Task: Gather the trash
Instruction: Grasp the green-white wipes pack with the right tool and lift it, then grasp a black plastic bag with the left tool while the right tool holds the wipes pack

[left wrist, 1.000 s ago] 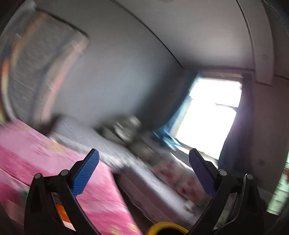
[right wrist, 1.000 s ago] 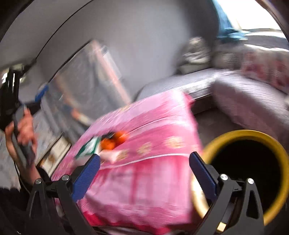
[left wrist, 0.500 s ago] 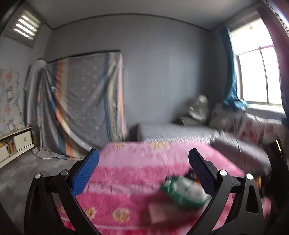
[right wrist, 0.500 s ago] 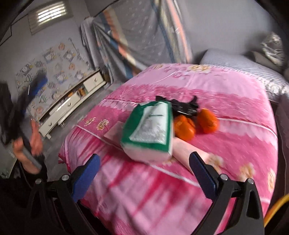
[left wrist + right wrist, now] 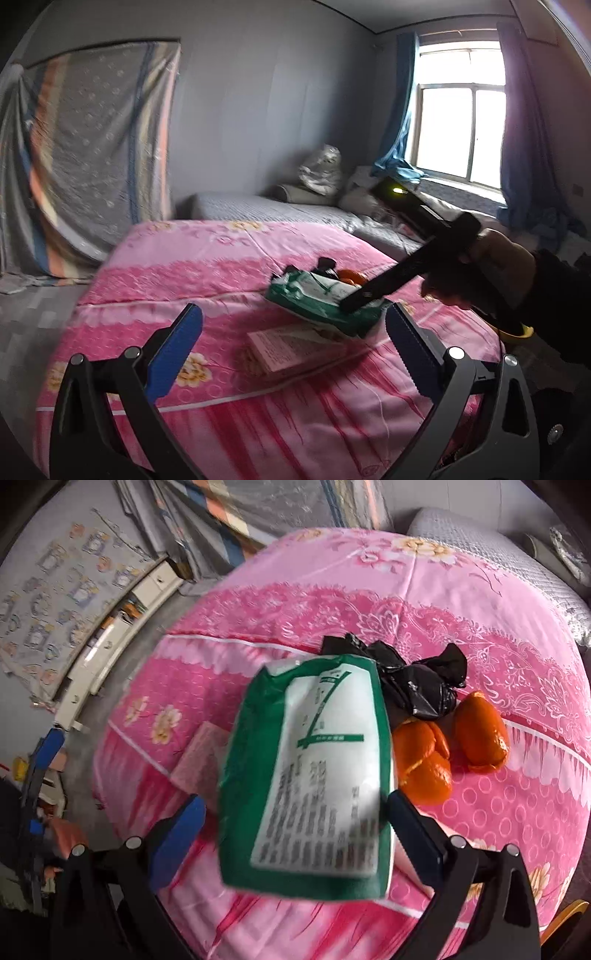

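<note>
The green and white plastic package (image 5: 310,775) with dark printed text lies on the pink flowered bedcover (image 5: 498,830), in the middle of a small heap of trash. In the right wrist view it is slightly blurred and fills the space between the two blue-padded fingers of the right gripper (image 5: 291,816). The jaws are wide apart, and I cannot tell whether the pads touch the package; nothing is clamped. In the left wrist view the same package (image 5: 325,299) rests partly over a flat pink paper box (image 5: 291,349).

Behind the package is a crumpled black plastic bag (image 5: 413,679), and just beside it, to the right, are pieces of orange peel (image 5: 450,746). The peel touches the bag.

The left gripper (image 5: 291,350) is above the near part of the bedcover with its jaws also wide open and empty. In that view a hand (image 5: 476,273) in a dark sleeve holds the black right gripper over the package.

The bed stands in a grey-walled room. There is a bright window (image 5: 461,136) with blue curtains, a grey covered couch (image 5: 273,210) along the wall, and a striped cloth (image 5: 85,155) hanging at the left.
</note>
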